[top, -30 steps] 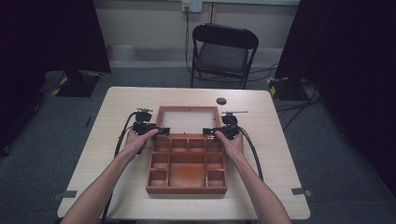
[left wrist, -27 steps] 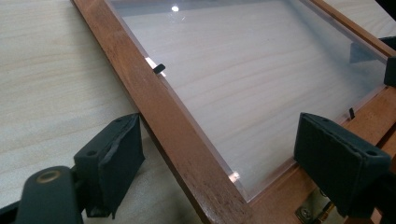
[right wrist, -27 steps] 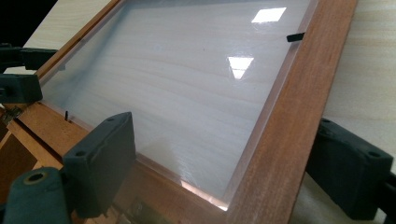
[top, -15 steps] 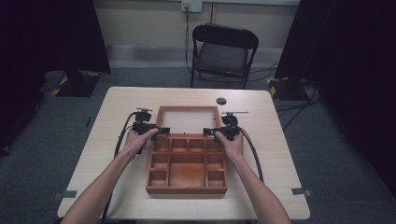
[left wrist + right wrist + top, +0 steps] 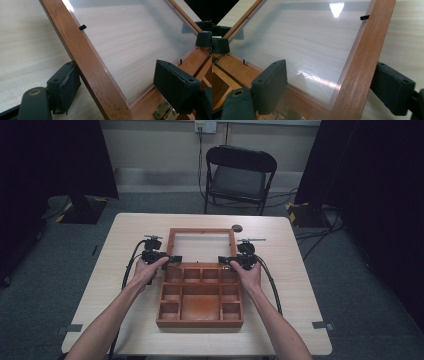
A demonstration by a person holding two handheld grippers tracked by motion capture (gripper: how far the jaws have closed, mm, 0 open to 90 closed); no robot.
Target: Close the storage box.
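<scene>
A person's two hand-held grippers straddle the side rails of the glazed lid (image 5: 202, 245) of a wooden compartment box (image 5: 201, 295), which sits open at the middle of a pale table (image 5: 295, 290), the lid lying back toward the far edge and joined to the tray by a brass hinge (image 5: 162, 112). The left gripper (image 5: 167, 259) has the lid's left rail between its jaws, which have just been closing; in the left gripper view one pad (image 5: 65, 85) sits against the outer face of the rail while the other stands off over the clear pane, so the rail is not yet clamped. The right gripper (image 5: 227, 261) has likewise been narrowing around the right rail; in the right gripper view both of its pads stand clear of the wood, a grasp not yet made. The risk from here looks to be an uneven lift: if one side bites before the other, the lid could twist on its hinge or drag the tray across the table. An inner pad set on the pane instead of the wood might slip or stress it
</scene>
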